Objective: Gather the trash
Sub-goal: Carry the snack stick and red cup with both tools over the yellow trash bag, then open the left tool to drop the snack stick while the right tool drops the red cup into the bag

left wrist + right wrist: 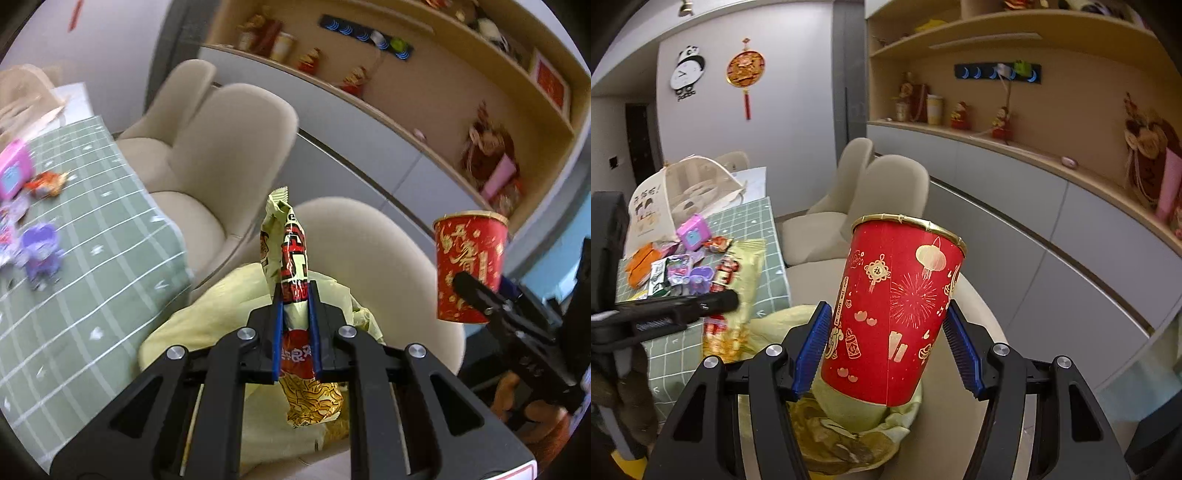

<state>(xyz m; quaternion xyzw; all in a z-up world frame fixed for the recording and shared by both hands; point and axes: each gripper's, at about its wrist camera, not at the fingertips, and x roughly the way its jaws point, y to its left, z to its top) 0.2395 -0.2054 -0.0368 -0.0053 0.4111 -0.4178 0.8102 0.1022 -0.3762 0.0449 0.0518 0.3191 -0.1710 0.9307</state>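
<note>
My left gripper (295, 295) is shut on a yellow and red snack wrapper (291, 254), held upright above a pale yellow trash bag (221, 306) that lies on a beige chair. My right gripper (886, 328) is shut on a red paper cup (894, 310) with gold prints, tilted, just above the same yellow bag (849, 424). The cup also shows in the left wrist view (467, 266) at the right. The wrapper and left gripper show in the right wrist view (735, 291) at the left.
A table with a green checked cloth (764, 236) at the left holds several wrappers, a pink toy (693, 232), a purple toy (38, 251) and a canvas tote (683, 184). Beige chairs (221, 147) stand beside it. Wall shelves (997, 133) with figurines run along the right.
</note>
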